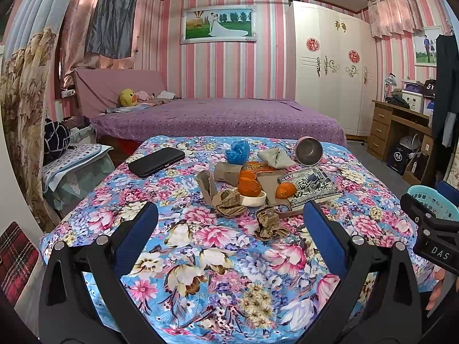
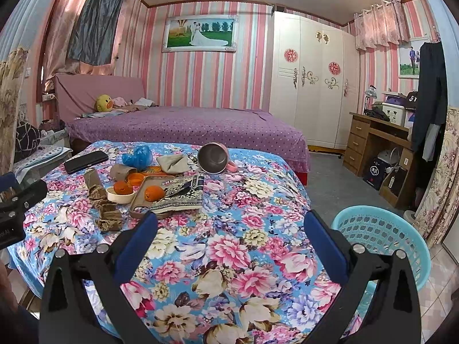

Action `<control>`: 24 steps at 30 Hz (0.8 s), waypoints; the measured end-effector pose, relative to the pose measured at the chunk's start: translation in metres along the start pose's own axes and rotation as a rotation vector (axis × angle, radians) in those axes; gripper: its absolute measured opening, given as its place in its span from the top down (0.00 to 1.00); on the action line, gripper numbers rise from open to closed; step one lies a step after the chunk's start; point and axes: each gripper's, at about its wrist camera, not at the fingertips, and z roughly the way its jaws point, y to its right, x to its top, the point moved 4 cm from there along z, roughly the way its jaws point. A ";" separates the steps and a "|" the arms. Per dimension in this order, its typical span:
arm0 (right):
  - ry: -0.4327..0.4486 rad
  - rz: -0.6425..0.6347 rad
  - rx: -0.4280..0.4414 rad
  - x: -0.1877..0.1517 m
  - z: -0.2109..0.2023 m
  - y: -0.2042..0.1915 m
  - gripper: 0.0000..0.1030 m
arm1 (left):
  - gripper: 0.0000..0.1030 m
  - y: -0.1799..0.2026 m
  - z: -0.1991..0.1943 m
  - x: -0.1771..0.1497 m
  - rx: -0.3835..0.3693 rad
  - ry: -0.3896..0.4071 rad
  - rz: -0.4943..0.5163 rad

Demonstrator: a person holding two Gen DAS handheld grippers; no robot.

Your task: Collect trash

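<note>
Crumpled brown paper [image 1: 268,223] lies on the floral tablecloth [image 1: 200,258], with more brown wads [image 1: 229,202] and a blue plastic bag [image 1: 237,151] behind it. The same paper shows in the right wrist view [image 2: 109,218], as does the blue bag [image 2: 137,156]. My left gripper [image 1: 231,215] is open and empty, just short of the paper. My right gripper [image 2: 229,225] is open and empty over the cloth. A turquoise basket [image 2: 381,235] stands at the table's right.
Oranges [image 1: 249,186], a white dish [image 1: 254,199], a tray [image 1: 269,186], a patterned book [image 1: 312,185], a tipped metal cup [image 1: 309,151] and a black phone [image 1: 156,161] lie on the table. A purple bed [image 1: 218,117] is behind it, a wooden desk [image 2: 375,140] to the right.
</note>
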 end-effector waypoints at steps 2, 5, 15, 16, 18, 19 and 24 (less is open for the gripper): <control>-0.001 0.001 0.001 0.000 0.000 0.000 0.04 | 0.05 0.000 0.000 0.000 0.000 0.000 0.000; 0.000 0.001 0.001 0.000 0.000 0.000 0.04 | 0.05 0.000 0.000 0.000 0.000 -0.001 0.000; -0.003 0.002 0.000 -0.001 0.001 0.003 0.04 | 0.05 0.000 0.000 0.000 0.000 -0.001 0.000; -0.004 0.002 0.000 -0.001 0.001 0.003 0.04 | 0.05 0.000 0.000 0.000 -0.001 -0.002 -0.001; -0.004 0.001 -0.001 -0.001 0.001 0.005 0.04 | 0.05 0.000 0.000 -0.001 0.001 0.000 0.000; -0.003 0.000 -0.003 -0.001 0.000 0.006 0.04 | 0.05 0.000 0.000 -0.001 0.000 0.000 -0.001; -0.005 0.001 0.000 -0.001 0.001 0.006 0.04 | 0.05 0.000 0.000 -0.001 -0.001 -0.002 -0.002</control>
